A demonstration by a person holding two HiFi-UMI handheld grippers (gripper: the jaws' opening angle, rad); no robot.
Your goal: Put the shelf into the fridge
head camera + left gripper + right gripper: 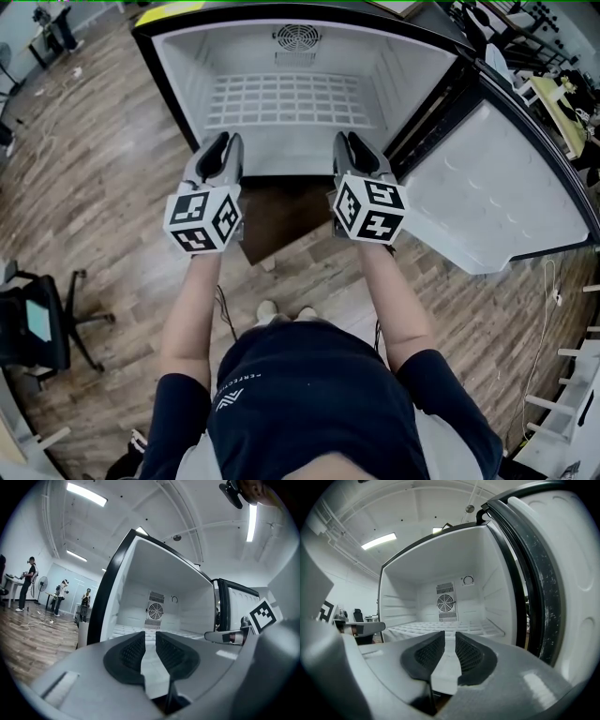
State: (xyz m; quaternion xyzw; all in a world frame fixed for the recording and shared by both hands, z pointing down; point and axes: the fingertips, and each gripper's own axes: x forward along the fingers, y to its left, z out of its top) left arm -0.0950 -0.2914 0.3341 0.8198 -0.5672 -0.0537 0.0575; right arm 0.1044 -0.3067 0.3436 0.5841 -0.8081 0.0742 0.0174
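Note:
The white fridge (178,70) stands open in front of me, its door (487,187) swung out to the right. A white wire shelf (295,98) lies flat inside, above the fridge floor. In the head view my left gripper (217,148) and right gripper (352,145) are held side by side just before the fridge's front edge, pointing in. Neither touches the shelf. The left gripper view shows my left gripper (150,637) with a narrow gap between its jaws and nothing in it, the shelf (126,629) beyond. My right gripper (450,637) looks the same, empty, facing the shelf (440,627).
A round fan grille (298,37) sits on the fridge's back wall. A black office chair (42,323) stands on the wooden floor at the left. White racks (572,394) are at the right edge. Several people (28,581) stand far off to the left.

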